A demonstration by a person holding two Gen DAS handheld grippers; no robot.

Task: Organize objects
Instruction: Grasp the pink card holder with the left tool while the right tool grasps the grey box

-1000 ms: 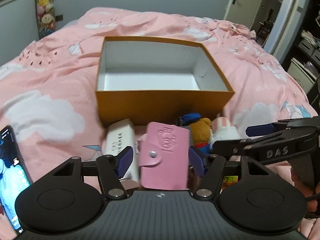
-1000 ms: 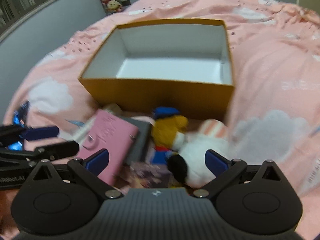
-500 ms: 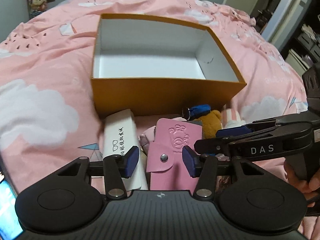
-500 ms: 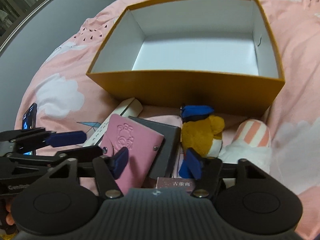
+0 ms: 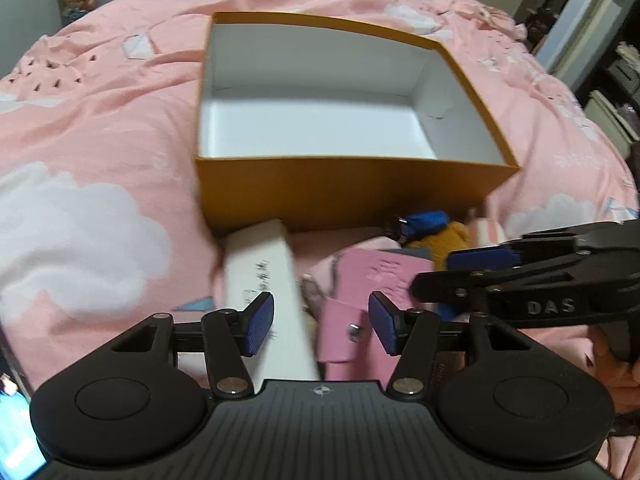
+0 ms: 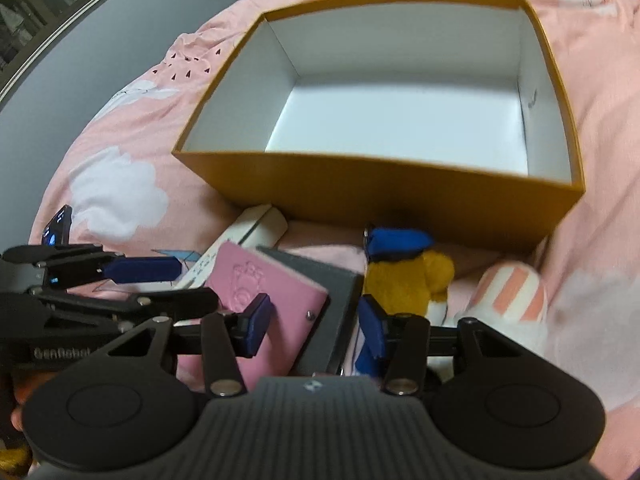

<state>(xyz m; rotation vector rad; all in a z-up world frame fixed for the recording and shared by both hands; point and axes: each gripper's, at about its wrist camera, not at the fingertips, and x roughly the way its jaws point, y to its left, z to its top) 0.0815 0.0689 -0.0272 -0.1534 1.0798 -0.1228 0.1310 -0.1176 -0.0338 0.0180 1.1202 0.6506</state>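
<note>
Pink card holder (image 6: 272, 300) lies on the bed (image 5: 92, 152), just in front of the near wall of the empty box (image 6: 400, 196), atop a grey case (image 6: 332, 304). Right gripper (image 6: 312, 328) has just been closing; its jaws straddle holder and case, not yet pressing. Left gripper (image 5: 320, 320) has just opened somewhat, part-open over the holder and the white carton (image 5: 268, 292). Judgement: only one gripper should take the holder; pinch its edges squarely, clear of the case.

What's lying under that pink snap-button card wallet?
A dark grey flat case shows beneath the pink snap-button wallet, jutting out on its right. Anything further underneath is covered.
</note>
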